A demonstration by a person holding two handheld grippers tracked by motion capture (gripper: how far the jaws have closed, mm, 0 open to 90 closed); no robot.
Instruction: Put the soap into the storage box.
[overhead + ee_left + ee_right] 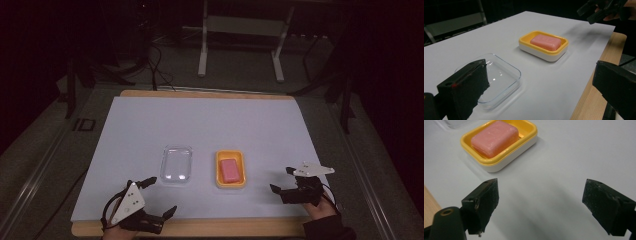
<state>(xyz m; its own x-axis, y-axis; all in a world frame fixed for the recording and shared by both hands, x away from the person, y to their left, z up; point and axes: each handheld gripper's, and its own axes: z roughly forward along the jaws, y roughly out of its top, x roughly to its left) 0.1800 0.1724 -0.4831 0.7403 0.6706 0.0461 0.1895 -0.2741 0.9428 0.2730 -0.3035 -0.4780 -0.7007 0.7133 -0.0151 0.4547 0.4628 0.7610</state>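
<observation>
White sheet [200,125] | 1 soap [230,170] | 1 yellow dish [230,183] | 1 clear lid [177,163]

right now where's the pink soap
In the high view the pink soap lies in the yellow dish near the table's middle, just right of the clear lid, between both grippers.

Pink soap [230,170]; yellow dish [219,166]; clear tray [177,163].
</observation>
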